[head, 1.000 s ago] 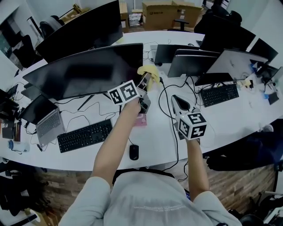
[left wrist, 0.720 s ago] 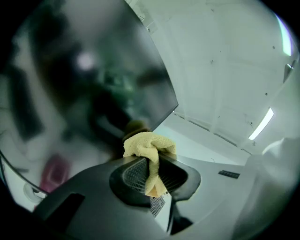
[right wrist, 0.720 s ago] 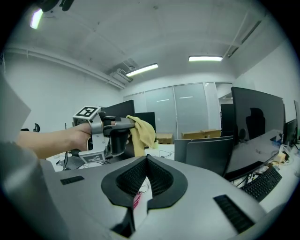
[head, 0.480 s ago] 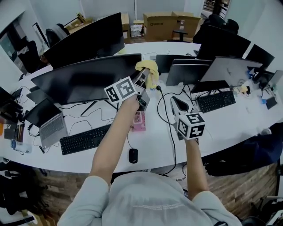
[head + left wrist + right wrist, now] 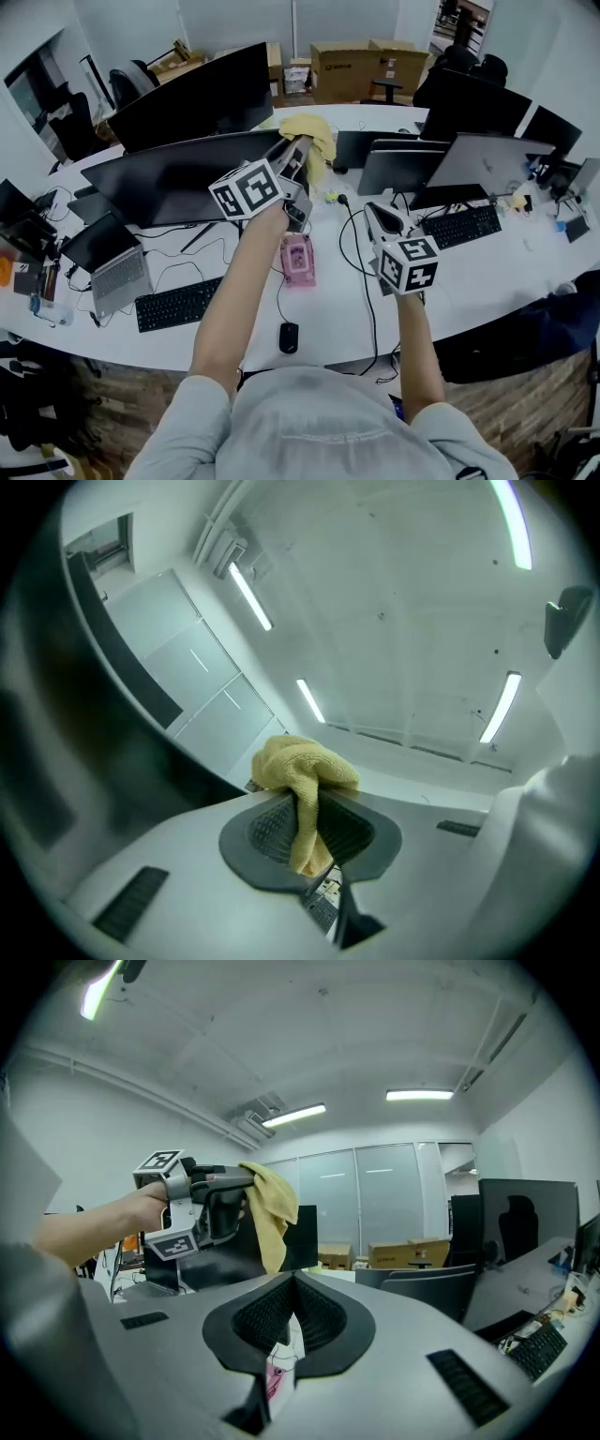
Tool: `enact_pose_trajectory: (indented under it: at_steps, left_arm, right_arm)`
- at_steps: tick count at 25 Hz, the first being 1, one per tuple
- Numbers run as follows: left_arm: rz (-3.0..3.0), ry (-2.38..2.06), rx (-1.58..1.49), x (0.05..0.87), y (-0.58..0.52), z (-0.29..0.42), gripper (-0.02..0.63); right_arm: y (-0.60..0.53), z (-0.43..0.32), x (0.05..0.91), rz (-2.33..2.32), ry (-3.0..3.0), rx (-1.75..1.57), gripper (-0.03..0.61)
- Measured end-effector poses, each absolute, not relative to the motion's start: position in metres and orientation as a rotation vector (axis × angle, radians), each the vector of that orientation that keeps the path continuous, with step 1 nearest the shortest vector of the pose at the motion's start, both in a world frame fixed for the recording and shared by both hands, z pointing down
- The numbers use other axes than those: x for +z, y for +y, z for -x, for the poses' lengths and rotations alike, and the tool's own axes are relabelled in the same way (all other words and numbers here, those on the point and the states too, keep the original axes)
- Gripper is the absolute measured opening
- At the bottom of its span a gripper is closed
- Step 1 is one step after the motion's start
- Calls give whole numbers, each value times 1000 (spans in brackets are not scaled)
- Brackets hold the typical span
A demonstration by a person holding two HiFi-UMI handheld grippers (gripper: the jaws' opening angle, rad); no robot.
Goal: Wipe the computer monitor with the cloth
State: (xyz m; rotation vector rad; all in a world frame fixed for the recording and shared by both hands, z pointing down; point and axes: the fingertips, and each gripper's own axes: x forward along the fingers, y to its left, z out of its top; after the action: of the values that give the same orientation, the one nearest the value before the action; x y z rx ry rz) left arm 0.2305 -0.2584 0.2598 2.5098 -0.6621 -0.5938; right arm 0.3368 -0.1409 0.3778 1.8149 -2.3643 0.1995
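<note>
The cloth [image 5: 307,137], yellow and bunched, is clamped in the left gripper [image 5: 296,153], whose jaws are closed on it. In the head view it sits at 12 o'clock from the frame centre, at the upper right corner of the wide dark computer monitor [image 5: 178,178]. Whether it touches the screen cannot be told.

Orientation: the right gripper view shows the cloth from the side. Its long axis is close to vertical, with the gathered end at the jaw tips and the free end hanging toward 6 o'clock. The left gripper view confirms a wad above the tips at 12 o'clock and a narrow tail running down between the two pads.

The left gripper view is tilted upward. It takes in the ceiling strip lights [image 5: 248,594] and only a dark blurred mass at 9 o'clock, so the desk is not shown there. The head view alone gives the desk layout.

The right gripper [image 5: 378,212] is held low at 3 o'clock of the left one, well apart from the cloth. Its jaws are drawn together with nothing between them.

On the white desk [image 5: 487,262], a pink object [image 5: 297,260] lies at 6 o'clock of the cloth. A mouse [image 5: 289,337] is below that and a keyboard [image 5: 178,305] is at 8 o'clock.
</note>
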Motion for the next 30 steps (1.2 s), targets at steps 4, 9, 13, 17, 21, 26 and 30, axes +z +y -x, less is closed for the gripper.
enact_pose_trajectory:
  at_steps: [4, 9, 13, 17, 21, 26, 30]
  left_arm:
    - [-2720, -827, -426, 245, -245, -188, 55]
    - [-2945, -1182, -148, 246, -229, -106, 55]
    - [-3014, -1411, 42, 255, -213, -36, 57]
    - [-2973, -1567, 149, 264, -202, 28, 57]
    - [-2918, -1626, 167, 276, -187, 74, 57]
    - [-2854, -1658, 130, 285, -184, 117, 57]
    - [-2836, -1707, 138, 286, -188, 145, 57]
  right_arm:
    - [-156, -312, 355, -1770, -2424, 120, 28]
    - [-174, -255, 327, -1630, -2515, -25, 28]
    - [-188, -207, 313, -1522, -2578, -77, 28]
    - [-200, -161, 304, -1437, -2619, -105, 28]
    - [-208, -125, 301, -1393, -2634, -118, 28]
    - [-210, -84, 293, -1344, -2671, -145, 28]
    - [-208, -50, 295, -1282, -2672, -185, 28]
